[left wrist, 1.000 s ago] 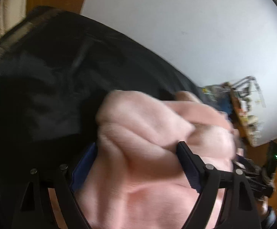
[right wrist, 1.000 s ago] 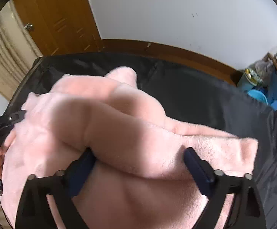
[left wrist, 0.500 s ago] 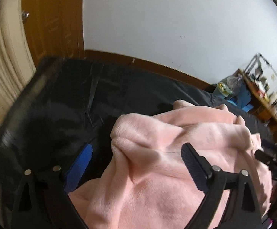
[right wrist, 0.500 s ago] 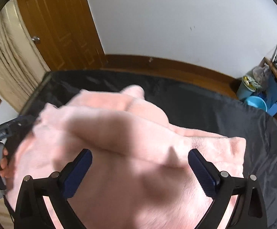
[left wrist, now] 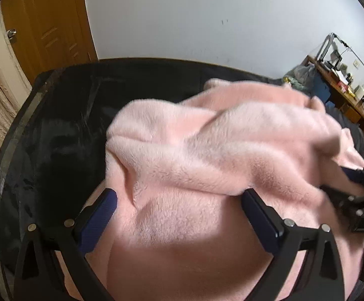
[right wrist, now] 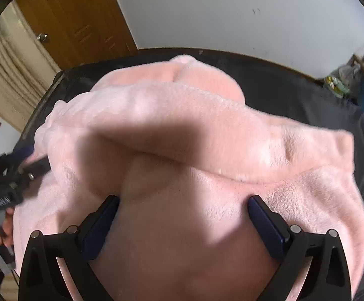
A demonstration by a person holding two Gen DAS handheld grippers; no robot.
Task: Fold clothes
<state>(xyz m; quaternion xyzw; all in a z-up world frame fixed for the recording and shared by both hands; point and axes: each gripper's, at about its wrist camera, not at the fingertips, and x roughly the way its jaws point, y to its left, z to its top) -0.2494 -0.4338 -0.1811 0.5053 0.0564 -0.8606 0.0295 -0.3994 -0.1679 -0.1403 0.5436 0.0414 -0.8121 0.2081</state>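
While the left gripper [left wrist: 178,202], whose fingers have just been spreading, and the right gripper [right wrist: 183,207] are hovering open, gripping nothing, the fluffy pink fleece garment [left wrist: 207,150] is lying bunched on the black-covered bench [left wrist: 64,115] (roughly doubled over, still needing smoothing and further folds).

Fluffy pink fleece garment [left wrist: 207,155] – soft, matt pile – on a slick, faintly glossy black sheet [left wrist: 64,130]; varnished wooden door [right wrist: 81,17], matt painted wall [left wrist: 182,15].
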